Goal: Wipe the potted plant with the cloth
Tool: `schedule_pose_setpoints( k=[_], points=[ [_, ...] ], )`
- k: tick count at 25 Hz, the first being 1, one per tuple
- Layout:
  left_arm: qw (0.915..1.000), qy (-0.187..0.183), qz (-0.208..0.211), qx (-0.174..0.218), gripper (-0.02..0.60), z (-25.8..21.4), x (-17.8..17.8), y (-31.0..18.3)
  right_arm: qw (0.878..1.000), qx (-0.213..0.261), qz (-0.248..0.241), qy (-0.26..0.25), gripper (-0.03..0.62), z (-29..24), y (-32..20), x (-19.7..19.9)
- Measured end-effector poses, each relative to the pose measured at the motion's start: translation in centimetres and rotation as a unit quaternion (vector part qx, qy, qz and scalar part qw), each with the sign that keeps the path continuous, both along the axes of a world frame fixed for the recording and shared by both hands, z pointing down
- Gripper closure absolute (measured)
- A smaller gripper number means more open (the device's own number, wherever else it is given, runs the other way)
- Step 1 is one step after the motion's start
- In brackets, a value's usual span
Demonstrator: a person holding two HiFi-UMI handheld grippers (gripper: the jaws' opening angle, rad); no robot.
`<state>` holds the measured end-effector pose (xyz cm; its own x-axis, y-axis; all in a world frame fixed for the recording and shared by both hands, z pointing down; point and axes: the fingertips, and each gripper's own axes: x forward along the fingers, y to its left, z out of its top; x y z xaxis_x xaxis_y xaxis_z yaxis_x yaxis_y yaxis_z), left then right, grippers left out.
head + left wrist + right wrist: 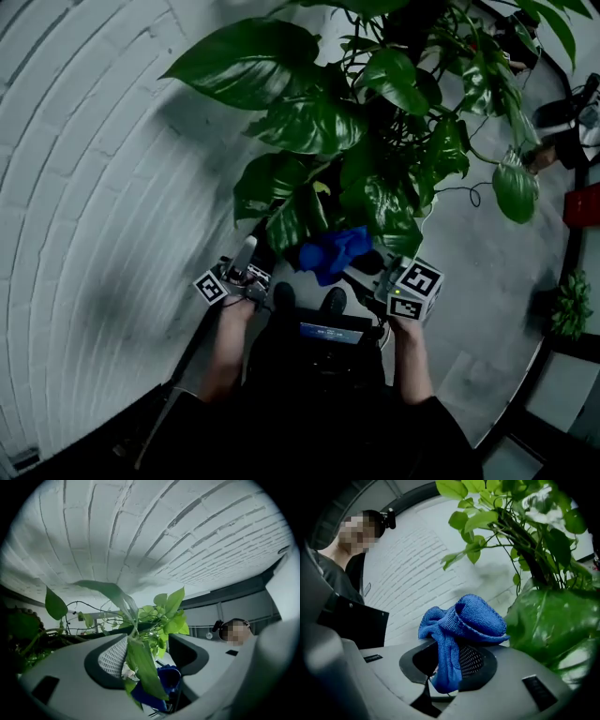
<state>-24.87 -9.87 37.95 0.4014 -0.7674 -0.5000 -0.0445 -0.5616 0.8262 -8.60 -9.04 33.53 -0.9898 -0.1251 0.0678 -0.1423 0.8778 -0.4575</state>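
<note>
The potted plant (356, 122) with broad dark green leaves fills the upper middle of the head view. A bunched blue cloth (333, 251) sits under its lowest leaves, and my right gripper (370, 272) is shut on it. In the right gripper view the cloth (464, 618) runs down between the pads and bulges over the jaws, next to a big glossy leaf (543, 616). My left gripper (246, 258) stands open at the plant's left. One hanging leaf (143, 667) dangles between its spread jaws, beside the left pad (115, 656), and the cloth (164, 681) shows behind it.
A white brick wall (94, 187) curves along the left. Grey floor (487, 281) lies to the right, with a small green plant (570, 305) and a red object (586, 204) at the right edge. The person's shoes (281, 298) stand just below the plant.
</note>
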Motion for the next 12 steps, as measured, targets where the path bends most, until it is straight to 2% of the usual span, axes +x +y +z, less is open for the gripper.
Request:
schedule_pose_setpoints(
  k=[8,12],
  points=[
    [0.9938,-0.023,-0.095,-0.053,0.279,1.8,-3.1,1.5,0.995,0.024,0.032,-0.094,0.487,-5.0,-2.7,4.5],
    [0.9895,-0.001,-0.121,-0.079,0.244,3.3,-4.6,1.7,0.992,0.027,0.056,-0.11,0.487,-5.8,-4.2,4.7]
  ],
)
